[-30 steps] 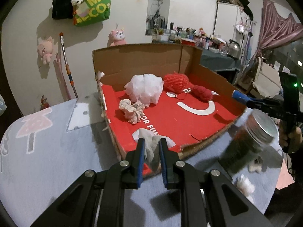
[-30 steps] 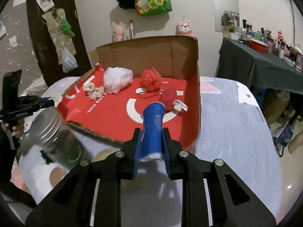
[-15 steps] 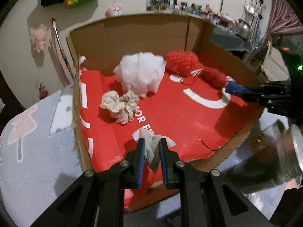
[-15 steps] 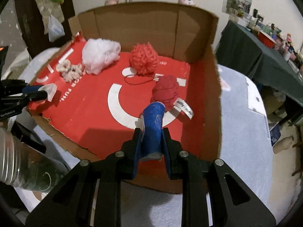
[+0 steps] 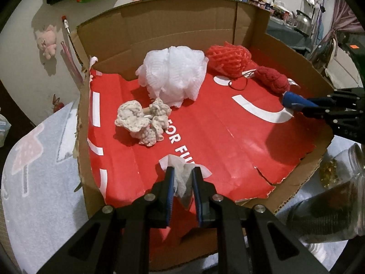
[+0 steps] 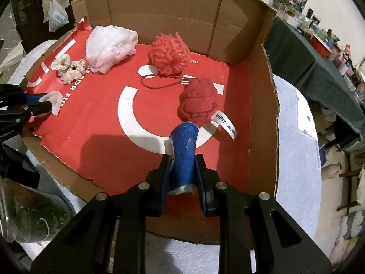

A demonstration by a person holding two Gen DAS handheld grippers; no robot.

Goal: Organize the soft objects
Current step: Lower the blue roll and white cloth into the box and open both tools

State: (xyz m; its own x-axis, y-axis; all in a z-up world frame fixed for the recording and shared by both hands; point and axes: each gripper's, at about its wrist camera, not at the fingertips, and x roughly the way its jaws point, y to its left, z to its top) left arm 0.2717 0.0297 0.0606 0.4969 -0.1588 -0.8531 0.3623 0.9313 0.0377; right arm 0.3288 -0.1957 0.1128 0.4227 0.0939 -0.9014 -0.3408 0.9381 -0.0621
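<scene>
Both tools angled steeply down over the cardboard box [image 5: 159,22]: left tool [image 5: 183,180] clamped a crumpled white tissue [image 5: 182,178], right tool [image 6: 182,166] a blue roll [image 6: 183,150].

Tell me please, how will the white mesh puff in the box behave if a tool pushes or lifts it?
The white mesh puff looks like gathered netting, so it probably squashes under a tool instead of resisting. It seems airy, likely very light for its size. Its rounded shape on the smooth red box floor suggests it may slide or tumble when pushed.
</scene>
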